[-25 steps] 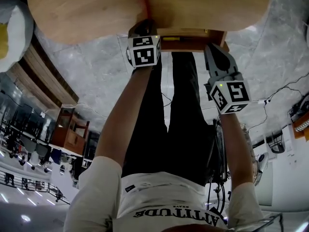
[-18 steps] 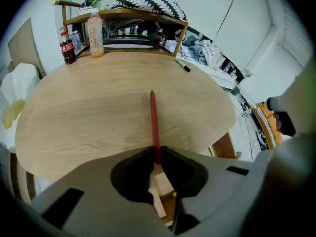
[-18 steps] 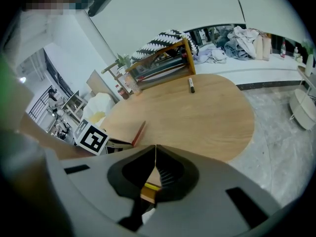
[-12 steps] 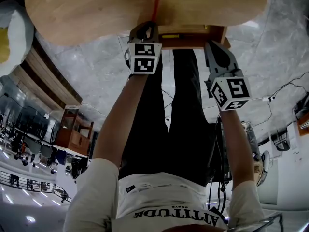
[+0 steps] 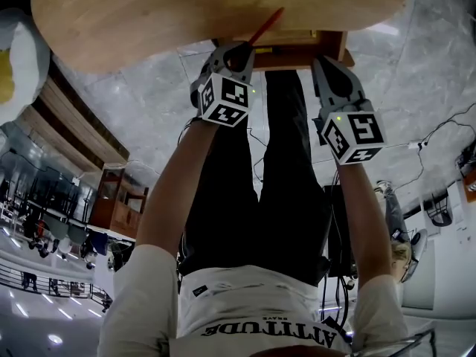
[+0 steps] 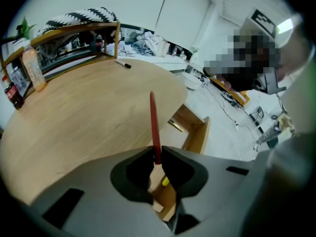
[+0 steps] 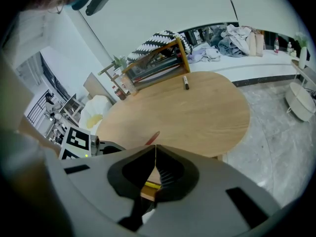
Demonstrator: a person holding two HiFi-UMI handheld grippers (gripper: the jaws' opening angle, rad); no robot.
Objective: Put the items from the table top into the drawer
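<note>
My left gripper (image 6: 156, 154) is shut on the lower end of a red pen (image 6: 153, 127), which sticks out past the jaws above the round wooden table (image 6: 89, 117). Its jaws have just closed further on the pen. In the head view the red pen (image 5: 266, 27) tilts over the table's edge, just beside the open wooden drawer (image 5: 297, 50). A yellow item (image 6: 165, 182) lies inside the drawer (image 6: 195, 132). My right gripper (image 7: 155, 149) is shut with nothing in it, hovering by the drawer's right side (image 5: 327, 65). A black marker (image 7: 186, 83) lies on the far side of the table.
A wooden rack (image 7: 158, 63) with a striped cloth on top stands at the table's far edge. A bottle (image 6: 33, 69) stands beside it. The person's legs (image 5: 282, 184) are below the drawer, on a grey marble floor (image 5: 141, 103) with cables at the right.
The left gripper has lifted the red pen off the table, rolled, and shifted toward the drawer; the pen now leans to the right. The right gripper has kept still.
</note>
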